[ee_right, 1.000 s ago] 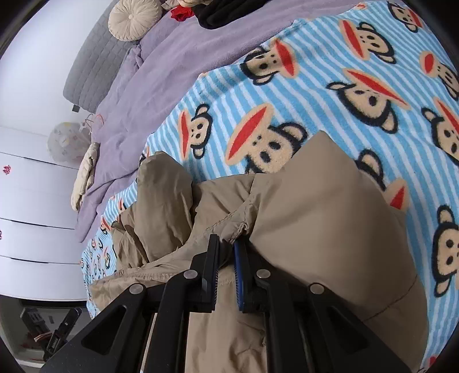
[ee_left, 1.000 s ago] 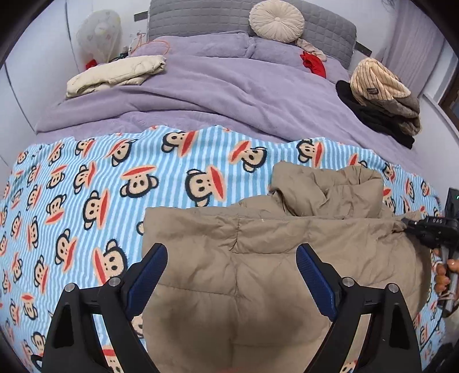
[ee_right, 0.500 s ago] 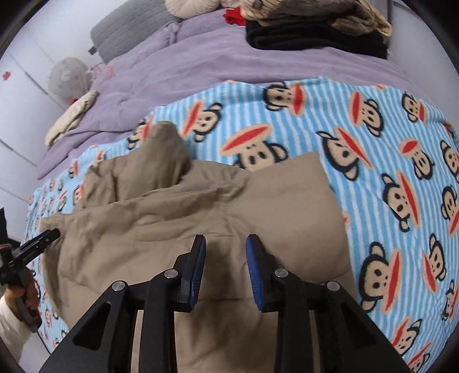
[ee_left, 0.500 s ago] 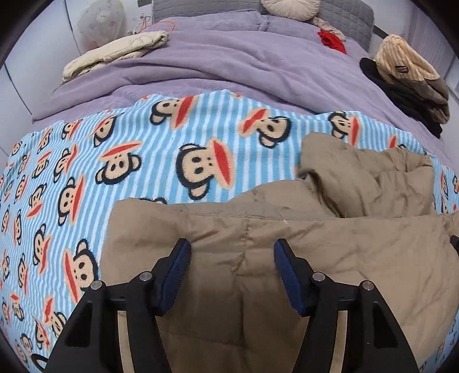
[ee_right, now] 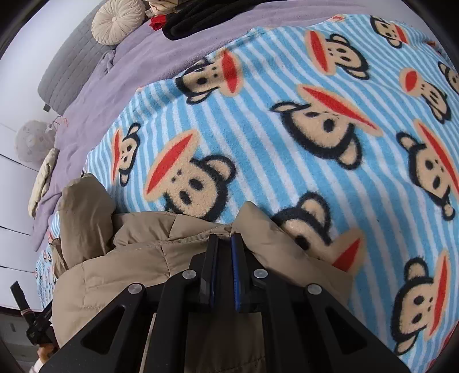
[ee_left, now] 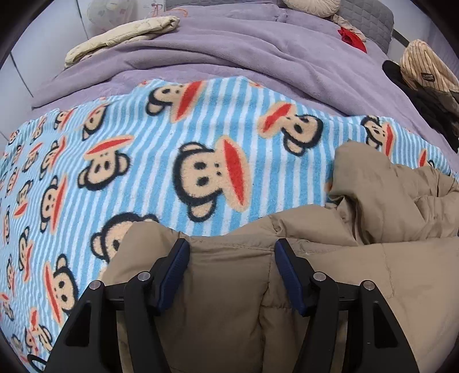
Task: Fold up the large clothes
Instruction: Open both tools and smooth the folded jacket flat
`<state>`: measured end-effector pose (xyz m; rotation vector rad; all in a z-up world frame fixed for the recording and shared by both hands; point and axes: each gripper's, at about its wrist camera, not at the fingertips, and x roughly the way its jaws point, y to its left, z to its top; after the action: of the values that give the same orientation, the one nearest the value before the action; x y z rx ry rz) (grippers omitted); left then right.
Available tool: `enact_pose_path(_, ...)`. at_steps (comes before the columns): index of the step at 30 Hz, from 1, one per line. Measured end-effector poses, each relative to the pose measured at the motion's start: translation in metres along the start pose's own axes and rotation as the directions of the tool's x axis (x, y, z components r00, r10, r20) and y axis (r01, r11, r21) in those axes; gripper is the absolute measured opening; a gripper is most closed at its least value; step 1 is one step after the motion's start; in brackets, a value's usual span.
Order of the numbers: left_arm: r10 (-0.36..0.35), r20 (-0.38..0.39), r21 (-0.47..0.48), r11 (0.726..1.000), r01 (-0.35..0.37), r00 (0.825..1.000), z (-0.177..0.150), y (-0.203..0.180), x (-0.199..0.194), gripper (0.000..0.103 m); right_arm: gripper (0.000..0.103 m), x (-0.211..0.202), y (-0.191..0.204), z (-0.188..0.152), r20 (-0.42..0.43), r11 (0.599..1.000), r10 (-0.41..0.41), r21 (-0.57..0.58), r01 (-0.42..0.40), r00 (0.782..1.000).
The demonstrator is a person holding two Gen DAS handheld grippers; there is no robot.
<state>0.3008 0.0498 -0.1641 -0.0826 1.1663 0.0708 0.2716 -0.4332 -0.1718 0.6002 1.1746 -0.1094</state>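
A large tan padded jacket [ee_left: 358, 272] lies on a blue striped monkey-print blanket [ee_left: 172, 137]. My left gripper [ee_left: 232, 246] is open, its blue-padded fingers either side of a bulge of the jacket's far edge, near the left corner. In the right wrist view the jacket [ee_right: 120, 258] fills the lower left. My right gripper [ee_right: 224, 241] is shut on the jacket's edge at a seam near its right corner. The jacket's bunched part [ee_right: 83, 212] lies to the left.
A purple duvet [ee_left: 243, 48] covers the far bed. On it lie a folded cream garment [ee_left: 120, 37], a red item [ee_left: 351, 38], a striped and black clothes pile [ee_left: 424, 74] and a round cushion [ee_right: 119, 21]. The left gripper [ee_right: 34, 321] shows at lower left.
My left gripper moved forward and down to the jacket's far edge, its fingers narrowing around it. My right gripper closed from slightly open onto the jacket's edge.
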Motion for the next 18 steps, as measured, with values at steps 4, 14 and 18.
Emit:
enact_pose_path(4, 0.024, 0.023, -0.023, 0.999, -0.023, 0.999, 0.001, 0.014, -0.027, 0.064, 0.012, -0.014, 0.004, 0.003, 0.010, 1.000, -0.010, -0.008, 0.010, 1.000)
enact_pose_path(14, -0.010, -0.009, 0.032, 0.999, 0.010, 1.000, -0.051, 0.028, -0.080, 0.064, 0.055, -0.085, 0.029, -0.030, 0.066, 0.997, 0.012, -0.071, -0.008, 0.998)
enact_pose_path(18, -0.029, -0.040, 0.046, 0.998, 0.031, 0.999, -0.078, 0.021, -0.092, 0.065, 0.062, -0.105, 0.031, -0.056, 0.054, 0.997, 0.049, -0.066, -0.046, 0.997)
